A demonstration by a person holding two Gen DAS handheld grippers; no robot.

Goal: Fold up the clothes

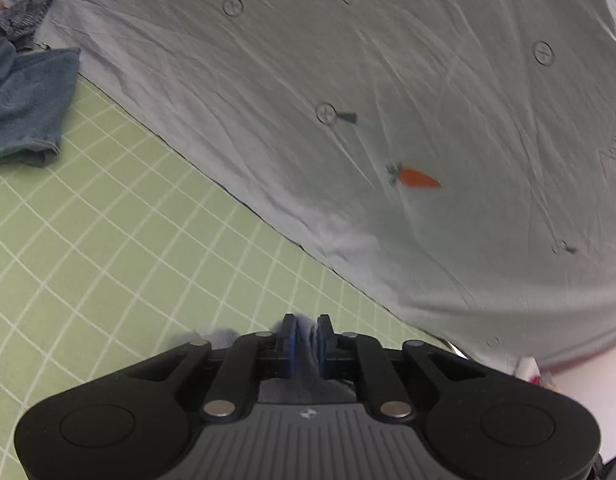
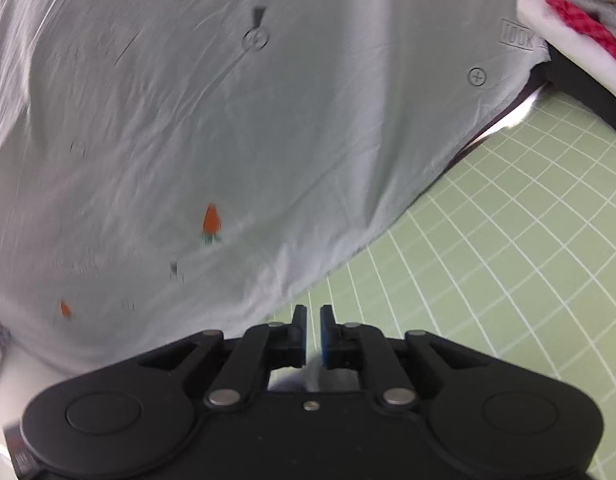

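A pale grey shirt [image 1: 388,80] printed with small carrots [image 1: 418,177] and circle marks lies spread over the green grid mat [image 1: 107,260], and it fills the upper right of the left wrist view. My left gripper [image 1: 308,322] is shut on a fold of this pale fabric, which bunches between its blue pads. In the right wrist view the same shirt [image 2: 227,120] covers the upper left, its edge running down to the fingers. My right gripper [image 2: 313,312] stands with a narrow gap between its jaws. The mat shows through that gap, and a bit of pale cloth sits low behind the fingers.
A folded blue garment [image 1: 23,108] lies on the mat at the left, with a patterned dark cloth [image 1: 15,20] behind it. A stack of folded clothes [image 2: 580,40], white, red and black, sits at the far right. Bare mat [image 2: 508,260] extends to the right of the shirt.
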